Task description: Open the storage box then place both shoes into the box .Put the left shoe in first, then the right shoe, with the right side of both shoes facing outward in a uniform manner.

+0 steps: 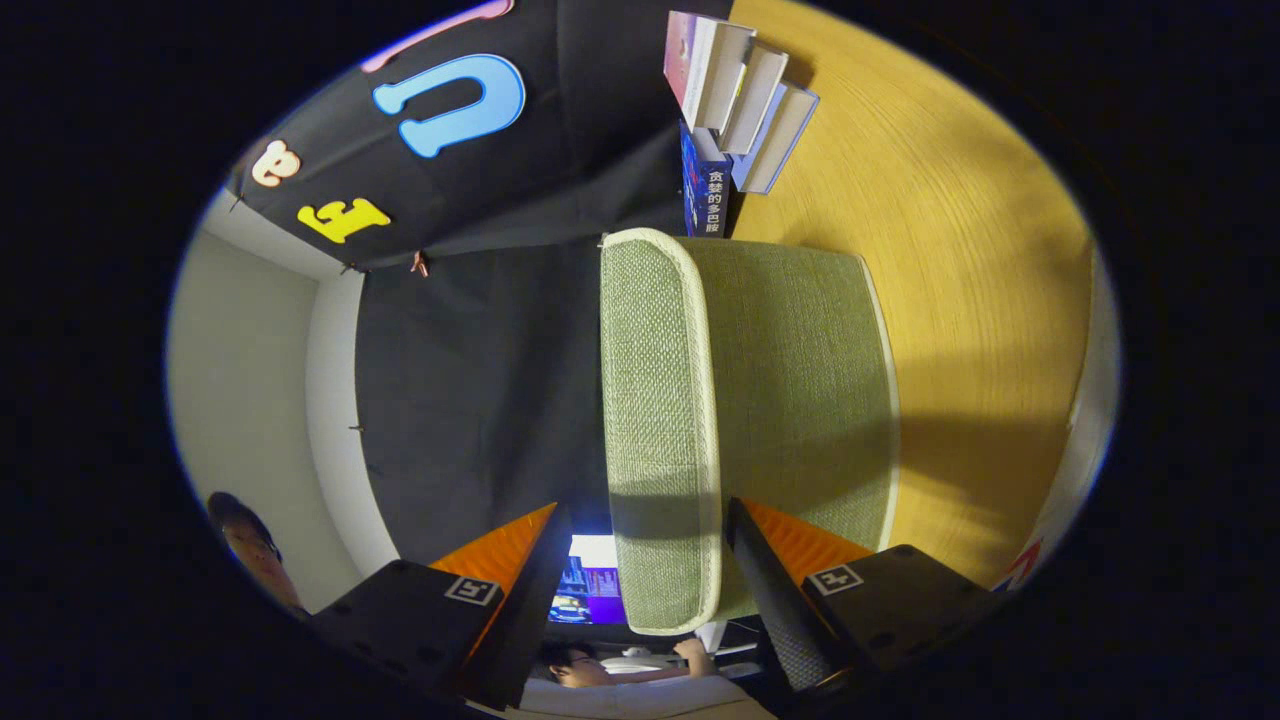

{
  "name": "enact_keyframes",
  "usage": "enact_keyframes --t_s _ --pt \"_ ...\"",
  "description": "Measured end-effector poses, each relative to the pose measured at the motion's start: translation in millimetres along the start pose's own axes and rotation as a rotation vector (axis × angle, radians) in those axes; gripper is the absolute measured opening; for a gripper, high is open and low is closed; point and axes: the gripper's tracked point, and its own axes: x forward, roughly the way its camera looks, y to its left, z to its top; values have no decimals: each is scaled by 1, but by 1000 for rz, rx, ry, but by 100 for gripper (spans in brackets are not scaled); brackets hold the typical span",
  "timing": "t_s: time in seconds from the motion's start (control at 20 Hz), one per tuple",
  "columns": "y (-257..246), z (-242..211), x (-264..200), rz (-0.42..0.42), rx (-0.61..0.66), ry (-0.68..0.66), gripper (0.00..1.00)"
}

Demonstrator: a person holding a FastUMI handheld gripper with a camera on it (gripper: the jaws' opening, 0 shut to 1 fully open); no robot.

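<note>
The green woven-fabric storage box (745, 400) with pale trim stands on the yellow wood-grain worktop (960, 250), its lid edge lying between the claw (645, 590) fingers, which stand wide apart around it. Stacked books (735, 100) rest just beyond the box.

Your gripper (640, 580) has its fingers spread, and the green fabric storage box (745, 420) blocks the gap at twelve o'clock. Books (735, 95) crowd beyond it. At three o'clock the wooden table (970, 260) lies bare.
</note>
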Motion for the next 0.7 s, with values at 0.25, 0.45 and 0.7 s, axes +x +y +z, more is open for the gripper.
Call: enact_keyframes --t_s 0.25,0.45,0.7 --pt "-13 -1 -3 -18 -7 26 42" --pt "11 -2 -6 -7 -99 4 8" --pt "66 -17 -2 10 -203 -11 5"
